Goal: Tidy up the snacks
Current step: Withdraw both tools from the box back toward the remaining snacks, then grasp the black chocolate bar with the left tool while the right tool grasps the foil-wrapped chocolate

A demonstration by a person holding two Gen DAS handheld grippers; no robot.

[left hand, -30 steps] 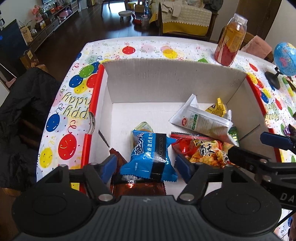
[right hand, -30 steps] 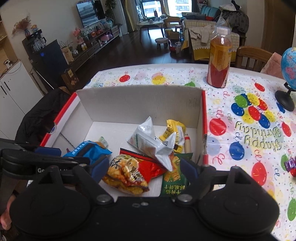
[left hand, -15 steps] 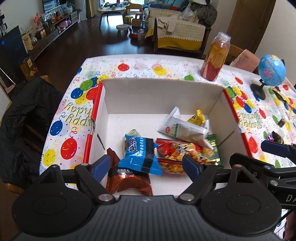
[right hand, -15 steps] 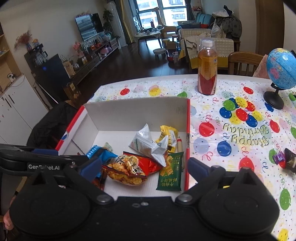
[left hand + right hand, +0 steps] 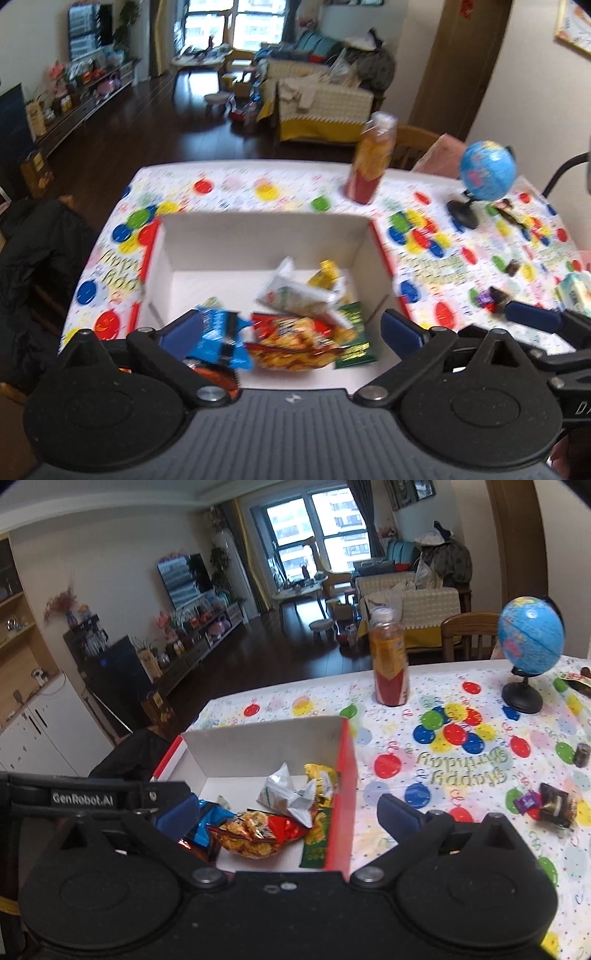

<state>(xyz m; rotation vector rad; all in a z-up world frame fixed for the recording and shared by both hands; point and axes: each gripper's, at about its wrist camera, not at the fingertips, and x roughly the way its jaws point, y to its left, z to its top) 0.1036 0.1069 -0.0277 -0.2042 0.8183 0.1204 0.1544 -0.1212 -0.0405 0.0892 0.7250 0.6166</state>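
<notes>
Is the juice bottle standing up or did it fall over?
Standing up. The juice bottle sits upright on the balloon tablecloth, white cap on top, beyond the snack box.

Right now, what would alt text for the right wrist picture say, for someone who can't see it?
An open white cardboard box with red edges holds snack packets, including a red-and-yellow crisp bag. It sits on a balloon-print birthday tablecloth. The right hand-held gripper hangs wide open and empty in front.
</notes>
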